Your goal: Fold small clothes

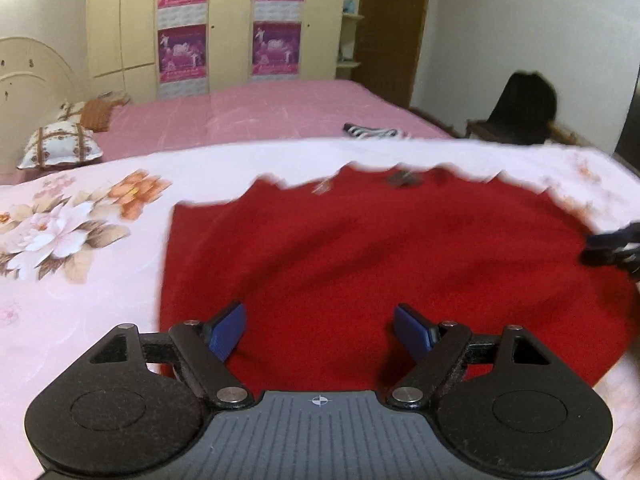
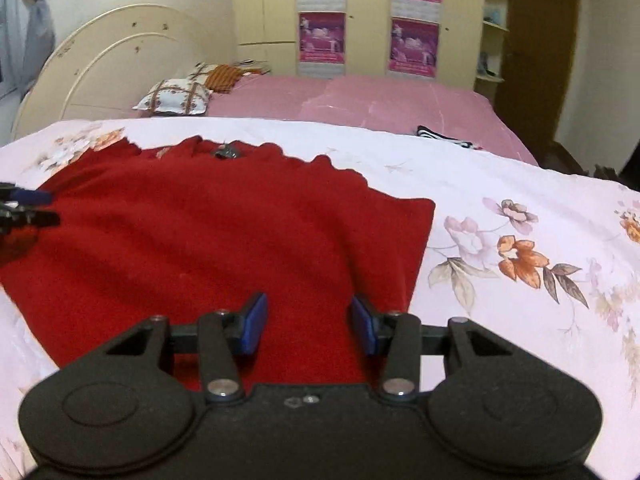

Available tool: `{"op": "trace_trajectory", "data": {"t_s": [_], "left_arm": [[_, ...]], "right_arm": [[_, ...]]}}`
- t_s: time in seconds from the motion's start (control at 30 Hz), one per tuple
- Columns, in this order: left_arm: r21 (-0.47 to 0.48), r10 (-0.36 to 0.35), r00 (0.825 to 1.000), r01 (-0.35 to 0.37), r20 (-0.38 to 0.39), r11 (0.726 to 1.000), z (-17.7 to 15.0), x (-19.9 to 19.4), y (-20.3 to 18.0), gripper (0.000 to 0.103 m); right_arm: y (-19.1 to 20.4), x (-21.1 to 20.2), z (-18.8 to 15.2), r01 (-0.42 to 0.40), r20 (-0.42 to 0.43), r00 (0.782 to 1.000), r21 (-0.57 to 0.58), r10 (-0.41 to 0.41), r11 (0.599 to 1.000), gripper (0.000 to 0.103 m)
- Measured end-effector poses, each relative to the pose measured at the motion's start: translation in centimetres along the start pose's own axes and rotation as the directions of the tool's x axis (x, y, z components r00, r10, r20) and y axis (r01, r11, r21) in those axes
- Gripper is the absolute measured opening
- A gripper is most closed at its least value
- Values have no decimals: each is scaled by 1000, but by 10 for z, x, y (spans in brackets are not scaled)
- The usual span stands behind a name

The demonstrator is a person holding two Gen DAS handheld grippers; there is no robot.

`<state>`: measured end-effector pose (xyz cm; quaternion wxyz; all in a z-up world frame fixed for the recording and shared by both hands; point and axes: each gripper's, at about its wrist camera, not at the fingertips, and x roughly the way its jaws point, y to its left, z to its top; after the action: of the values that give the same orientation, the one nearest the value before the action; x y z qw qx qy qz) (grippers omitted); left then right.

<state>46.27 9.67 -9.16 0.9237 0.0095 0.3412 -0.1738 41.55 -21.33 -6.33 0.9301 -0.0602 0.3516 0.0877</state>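
Note:
A red garment [image 1: 380,260] with a scalloped far edge lies spread on a pale floral sheet [image 1: 72,240]. It also shows in the right wrist view [image 2: 208,232]. My left gripper [image 1: 319,330] is open, its blue pads just above the garment's near edge. My right gripper [image 2: 308,324] is open, over the garment's near right part. The right gripper's tips show at the right edge of the left wrist view [image 1: 614,246]. The left gripper's tips show at the left edge of the right wrist view [image 2: 28,210]. A small dark ornament [image 2: 226,153] sits near the garment's far edge.
A pink bed [image 1: 280,112] lies beyond the sheet, with patterned pillows [image 1: 60,148] at its head and a striped cloth [image 1: 374,131] on its right side. A wardrobe [image 1: 224,20] with posters stands behind. A dark chair [image 1: 520,112] stands at the far right.

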Motion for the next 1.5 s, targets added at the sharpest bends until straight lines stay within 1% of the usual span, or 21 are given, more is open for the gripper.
{"op": "trace_trajectory", "data": {"t_s": [0.03, 0.1, 0.2, 0.23, 0.3, 0.4, 0.5, 0.57, 0.63, 0.67, 0.73, 0.83, 0.97, 1.03, 1.1, 1.2, 1.27, 1.33, 1.37, 1.43, 1.5], "left_arm": [[2, -29, 999, 29, 18, 1000, 3, -1, -10, 81], [24, -50, 999, 50, -4, 998, 1, 2, -31, 81], [88, -54, 998, 57, -31, 994, -14, 7, -56, 81], [126, -25, 999, 29, -36, 992, -20, 8, -61, 81], [203, 10, 1000, -6, -16, 979, -30, 6, -67, 81], [153, -11, 1000, 13, -11, 988, -26, -9, -63, 81], [73, -57, 998, 56, 13, 996, -22, -17, -69, 81], [71, -32, 999, 33, -16, 997, -29, -11, -79, 81], [82, 3, 999, 1, -52, 997, -40, -5, -78, 81], [103, 21, 999, -18, -28, 995, -48, -10, -75, 81], [41, 26, 1000, -26, -13, 999, -56, -24, -51, 81], [-22, 80, 997, -80, -12, 997, -67, -44, -13, 81], [-65, 100, 995, -101, -21, 993, -68, -45, -1, 81], [-45, 127, 992, -128, -28, 991, -63, -41, -11, 81], [-69, 104, 995, -104, -6, 992, -58, -48, -18, 81], [-38, 74, 997, -74, 16, 997, -53, -45, -34, 81], [-13, 88, 996, -89, -32, 996, -56, -32, -40, 81], [5, 99, 995, -99, -18, 995, -64, -31, -35, 81], [-7, 96, 995, -96, -11, 995, -67, -34, -30, 81], [-21, 102, 995, -103, -12, 994, -66, -36, -22, 81], [-50, 113, 993, -114, -22, 992, -59, -36, -22, 81]], "right_arm": [[12, -4, 5, -4, 26, 1000, -9, 4, 1000, 38], [39, -10, 10, -61, 59, 996, -25, 63, 998, 38], [85, 0, 8, -120, 22, 992, -86, 122, 989, 36], [98, 4, 4, -120, 0, 993, -115, 121, 986, 37], [114, 10, -8, -56, -29, 998, -195, 51, 979, 37], [116, 3, -23, -24, -13, 1000, -247, 21, 969, 37], [120, -8, -20, -82, 16, 996, -194, 87, 978, 37], [134, -8, -21, -122, 15, 992, -211, 128, 970, 36], [145, -1, -26, -97, -25, 995, -290, 94, 952, 36], [145, -2, -32, -81, -15, 997, -310, 81, 947, 37], [128, -10, -34, -71, -26, 997, -271, 66, 960, 38], [85, -25, -43, 2, -31, 999, -208, -9, 978, 39], [20, -45, -72, 26, -25, 999, 11, -26, 1000, 41], [17, -48, -73, 28, -13, 1000, 46, -28, 999, 41], [24, -54, -67, 45, 10, 999, 54, -46, 998, 35], [35, -65, -55, 30, 88, 996, 69, -36, 997, 32], [38, -54, -51, 47, 44, 998, 59, -50, 997, 23], [33, -37, -64, 118, -56, 992, 10, -117, 993, 22], [26, -42, -73, 103, -17, 995, 18, -102, 995, 22], [13, -50, -78, 90, -21, 996, 70, -89, 993, 21], [16, -48, -75, 101, -32, 995, 43, -99, 994, 21]]}}
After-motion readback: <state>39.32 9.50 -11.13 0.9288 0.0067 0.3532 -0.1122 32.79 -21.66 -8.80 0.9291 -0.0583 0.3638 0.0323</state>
